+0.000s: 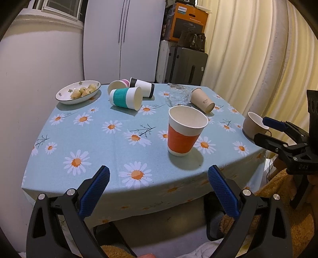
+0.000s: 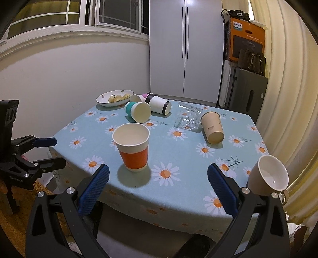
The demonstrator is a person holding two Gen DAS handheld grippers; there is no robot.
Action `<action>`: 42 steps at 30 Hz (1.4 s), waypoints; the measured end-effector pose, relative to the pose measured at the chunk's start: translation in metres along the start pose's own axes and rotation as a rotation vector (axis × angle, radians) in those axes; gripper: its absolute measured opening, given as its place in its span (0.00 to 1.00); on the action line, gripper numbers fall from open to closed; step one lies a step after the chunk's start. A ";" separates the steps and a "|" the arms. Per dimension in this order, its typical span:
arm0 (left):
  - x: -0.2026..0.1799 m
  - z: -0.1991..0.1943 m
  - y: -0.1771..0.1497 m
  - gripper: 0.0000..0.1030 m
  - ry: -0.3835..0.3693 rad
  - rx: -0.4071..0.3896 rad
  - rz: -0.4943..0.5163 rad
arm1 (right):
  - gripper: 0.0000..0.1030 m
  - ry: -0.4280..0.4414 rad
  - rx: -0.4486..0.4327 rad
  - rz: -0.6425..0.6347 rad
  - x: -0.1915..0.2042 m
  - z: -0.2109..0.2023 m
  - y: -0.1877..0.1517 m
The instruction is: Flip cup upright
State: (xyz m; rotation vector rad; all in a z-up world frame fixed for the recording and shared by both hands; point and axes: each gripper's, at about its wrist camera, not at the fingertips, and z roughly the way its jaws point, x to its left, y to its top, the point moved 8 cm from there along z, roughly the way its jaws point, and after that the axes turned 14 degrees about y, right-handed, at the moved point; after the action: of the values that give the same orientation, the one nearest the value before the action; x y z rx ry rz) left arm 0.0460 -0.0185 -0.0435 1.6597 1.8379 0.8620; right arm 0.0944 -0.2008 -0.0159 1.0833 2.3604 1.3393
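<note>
While my right gripper [image 2: 158, 179] partly hides the tipped beige ceramic mug [image 2: 267, 174], the orange-sleeved paper cup [image 1: 183, 131] stands upright mid-table; my left gripper [image 1: 159, 181] hangs equally spread, empty, low at the daisy tablecloth [image 1: 99, 142] edge.

White wall [image 2: 69, 65] with window [image 2: 79, 15] at left; white double-door cabinet [image 2: 184, 49] behind table; cream curtain [image 2: 288, 79] at right; orange carton [image 2: 246, 39] atop grey suitcase [image 2: 248, 91]. Warm artificial light.

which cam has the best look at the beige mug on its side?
Right wrist: the beige mug lies near the table edge, mouth facing the camera, interior fully visible. Left wrist catches only part of the mug at the frame's right, overlapped by the right claw.
</note>
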 end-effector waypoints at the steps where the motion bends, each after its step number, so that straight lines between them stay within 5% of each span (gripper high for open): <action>1: 0.000 0.000 0.000 0.94 0.001 0.000 0.000 | 0.95 -0.003 -0.001 0.002 0.000 0.000 0.000; 42: 0.005 0.001 -0.001 0.94 0.002 0.019 -0.015 | 0.95 -0.037 0.049 0.015 -0.005 0.009 -0.008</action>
State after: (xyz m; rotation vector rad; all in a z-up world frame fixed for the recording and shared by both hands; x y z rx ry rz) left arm 0.0460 -0.0139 -0.0449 1.6552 1.8625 0.8431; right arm 0.0982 -0.2009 -0.0278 1.1322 2.3751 1.2616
